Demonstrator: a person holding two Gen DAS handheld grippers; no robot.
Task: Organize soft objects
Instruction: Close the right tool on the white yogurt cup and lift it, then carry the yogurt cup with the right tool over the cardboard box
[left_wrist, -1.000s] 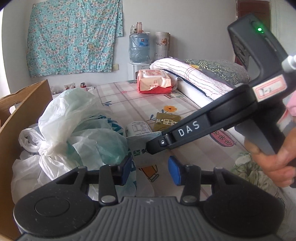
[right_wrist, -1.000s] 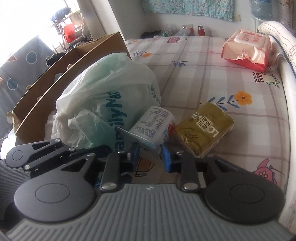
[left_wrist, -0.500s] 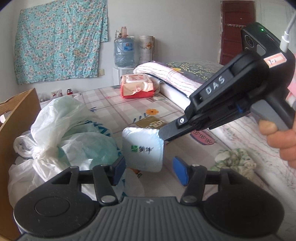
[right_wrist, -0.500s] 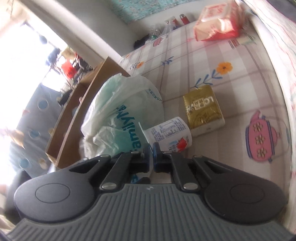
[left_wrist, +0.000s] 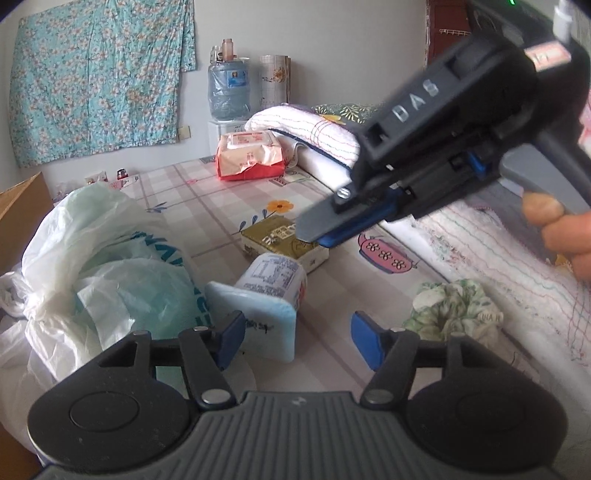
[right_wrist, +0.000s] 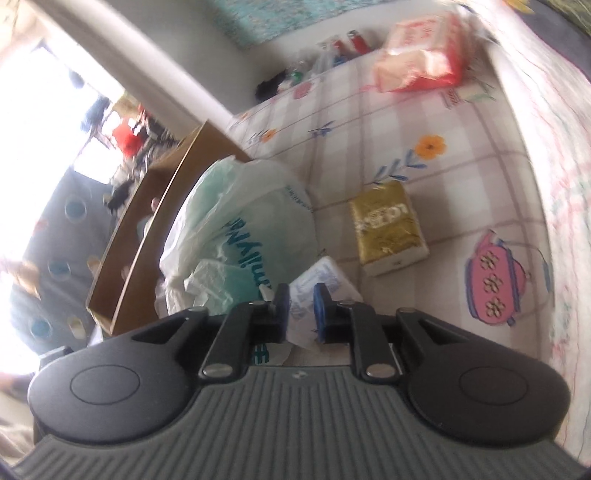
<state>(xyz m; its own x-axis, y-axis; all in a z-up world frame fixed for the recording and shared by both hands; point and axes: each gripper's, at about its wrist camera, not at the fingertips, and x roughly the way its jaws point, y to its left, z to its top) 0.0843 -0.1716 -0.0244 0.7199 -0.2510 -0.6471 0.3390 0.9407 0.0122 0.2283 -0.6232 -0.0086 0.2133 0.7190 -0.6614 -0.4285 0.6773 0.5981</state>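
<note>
Evidently light and squashy, the blue-white tissue pack (left_wrist: 271, 295) lies on the patterned sheet (left_wrist: 332, 354) beside the plastic bags (left_wrist: 110, 266); its crimped end offers the best hold. The right gripper (right_wrist: 300, 314) is seen nearly closed, whether pinching it cannot be told. The left gripper (left_wrist: 295, 343) is held apart. "DAS" is read on the tool; other print is illegible

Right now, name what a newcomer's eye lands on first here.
The right gripper looms in from the upper right, above the gold packet. Below it, the blue-and-white tissue pack lies beside the heap of pale green plastic bags. The left gripper hangs open just short of that pack.
</note>
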